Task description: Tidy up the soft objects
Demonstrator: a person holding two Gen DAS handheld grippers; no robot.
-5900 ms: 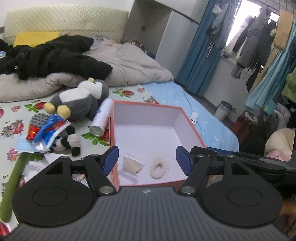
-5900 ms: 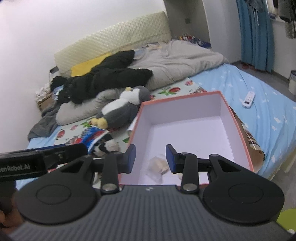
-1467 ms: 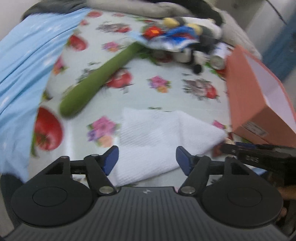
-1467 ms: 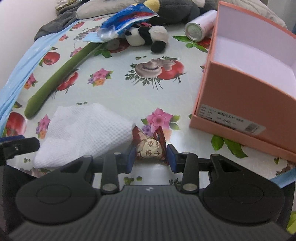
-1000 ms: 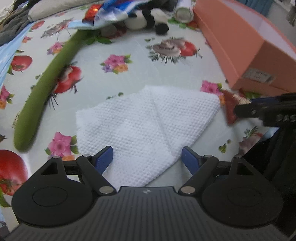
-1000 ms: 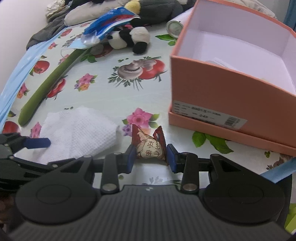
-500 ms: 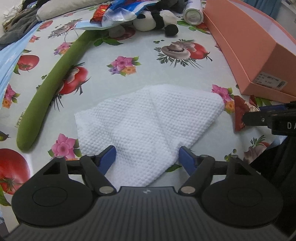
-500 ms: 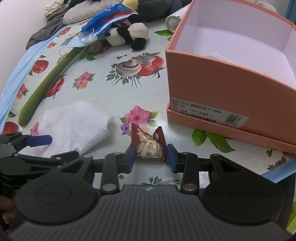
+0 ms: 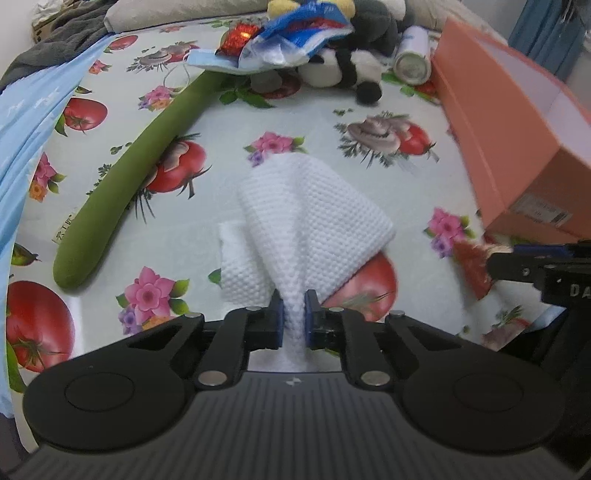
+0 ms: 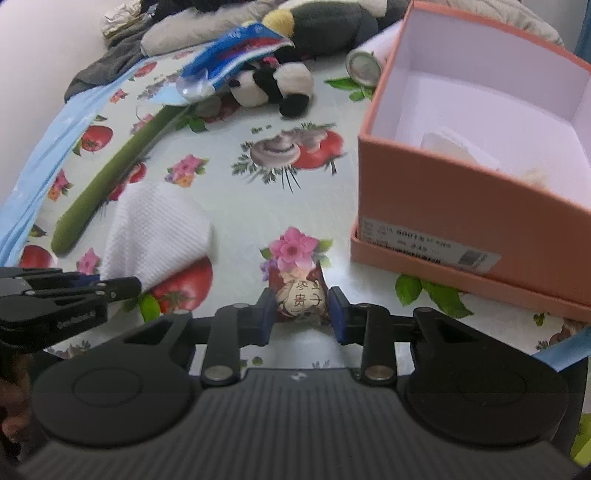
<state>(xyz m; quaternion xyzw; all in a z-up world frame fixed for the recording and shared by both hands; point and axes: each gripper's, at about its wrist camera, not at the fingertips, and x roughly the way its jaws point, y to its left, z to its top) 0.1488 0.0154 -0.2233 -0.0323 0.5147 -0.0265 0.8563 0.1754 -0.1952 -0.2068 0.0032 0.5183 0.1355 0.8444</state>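
Note:
My left gripper (image 9: 293, 320) is shut on the near edge of a white waffle-textured cloth (image 9: 310, 218), which is bunched and lifted off the flowered sheet; the cloth also shows in the right wrist view (image 10: 155, 229). My right gripper (image 10: 301, 312) is shut on a red wrapped candy (image 10: 301, 297) held just above the sheet; the candy shows in the left wrist view (image 9: 474, 264). The open orange box (image 10: 461, 206) stands to the right with small pale items inside; it also shows in the left wrist view (image 9: 517, 122).
A long green plush stick (image 9: 125, 173) lies at the left. A small panda toy (image 9: 347, 70), a blue snack bag (image 9: 291, 33), a spray can (image 9: 412, 62) and a large penguin plush (image 10: 317, 33) lie at the back. Blue sheet (image 9: 26, 122) runs along the left.
My left gripper has closed on the white cloth and pulled it up into a bunch. My right gripper still holds the candy and has moved slightly toward the box.

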